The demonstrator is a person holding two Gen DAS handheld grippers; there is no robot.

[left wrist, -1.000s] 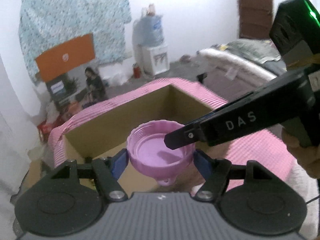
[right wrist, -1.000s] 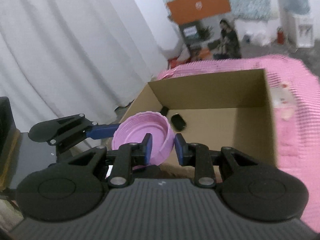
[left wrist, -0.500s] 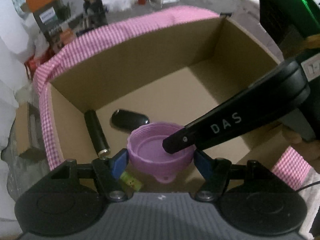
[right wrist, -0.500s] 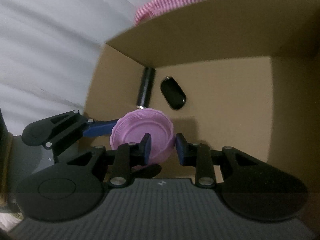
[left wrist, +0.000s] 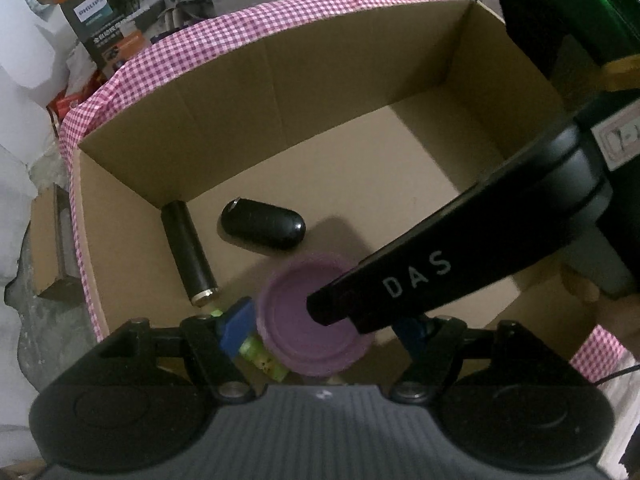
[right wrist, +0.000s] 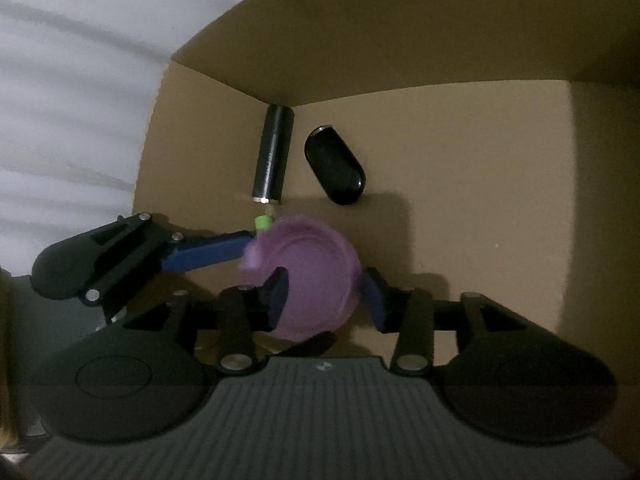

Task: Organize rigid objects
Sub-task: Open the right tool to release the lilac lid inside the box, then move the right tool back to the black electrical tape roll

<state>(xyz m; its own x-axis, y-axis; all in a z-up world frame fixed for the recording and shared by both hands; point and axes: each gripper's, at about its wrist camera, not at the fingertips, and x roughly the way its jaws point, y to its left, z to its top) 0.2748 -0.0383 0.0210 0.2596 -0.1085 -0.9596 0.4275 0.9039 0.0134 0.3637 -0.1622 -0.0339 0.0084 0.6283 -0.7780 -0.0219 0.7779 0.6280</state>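
Note:
A pink plastic funnel hangs low inside a cardboard box, blurred with motion. My left gripper has its blue pads spread wide on either side of the funnel, not pressing it. My right gripper is open too, one finger inside the funnel's bowl and the other outside its rim. The right gripper's finger marked DAS crosses the left wrist view. On the box floor lie a black cylinder, a black oval fob and a small green piece.
The box sits on a pink checked cloth. Its right half holds bare cardboard floor. A white curtain hangs beyond the box's left wall. Printed boxes stand on the floor behind.
Both grippers carried the funnel down into the box and tilted toward its floor. The right jaws opened from their pinch on the rim, and the funnel slipped lower between the left pads.

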